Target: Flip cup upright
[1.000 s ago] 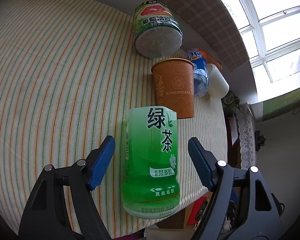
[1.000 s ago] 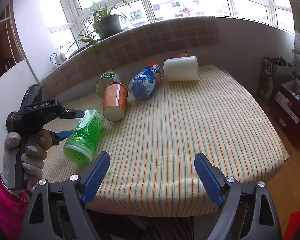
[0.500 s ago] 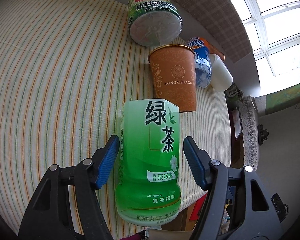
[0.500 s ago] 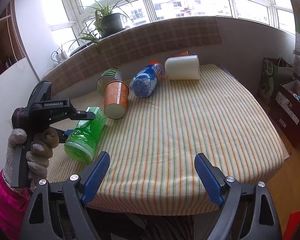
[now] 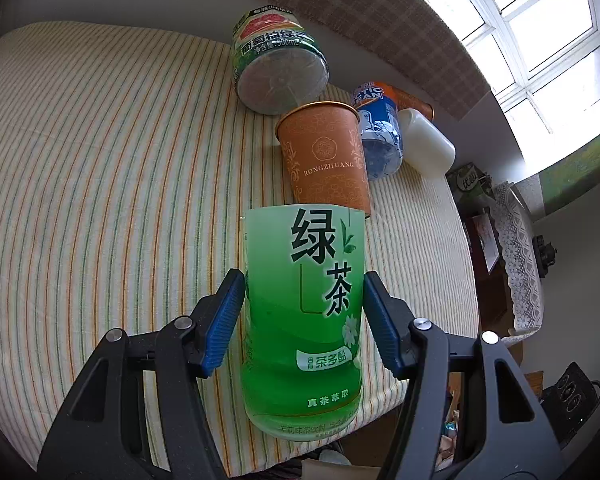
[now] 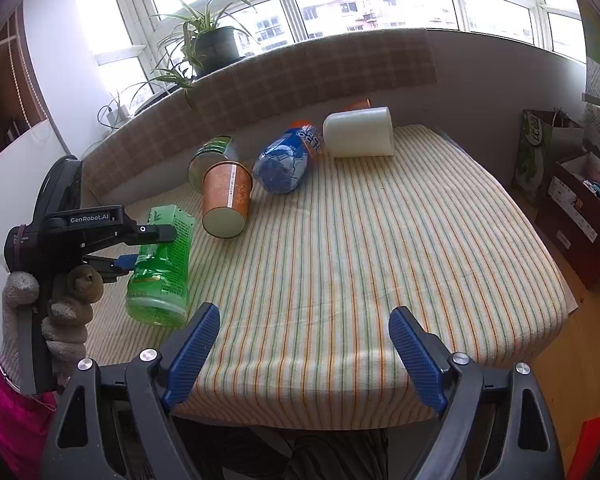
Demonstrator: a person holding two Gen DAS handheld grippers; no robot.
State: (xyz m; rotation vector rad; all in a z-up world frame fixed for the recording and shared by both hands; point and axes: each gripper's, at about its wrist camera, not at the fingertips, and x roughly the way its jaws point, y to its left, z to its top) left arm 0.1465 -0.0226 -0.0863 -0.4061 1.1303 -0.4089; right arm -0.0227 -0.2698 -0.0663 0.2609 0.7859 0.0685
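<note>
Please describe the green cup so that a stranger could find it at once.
On the striped table, look at the near left corner, where the left tool closes around the green cup. It lies on its side, the only translucent green one, with large dark Chinese characters.

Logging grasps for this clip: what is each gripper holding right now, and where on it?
The left gripper clamps the lying green tea cup across its mid-body sidewall. The right gripper is open, holding nothing.

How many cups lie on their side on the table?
6: green cup between the left fingers, brown, grapefruit-label, blue, white, and an orange one mostly hidden behind.
</note>
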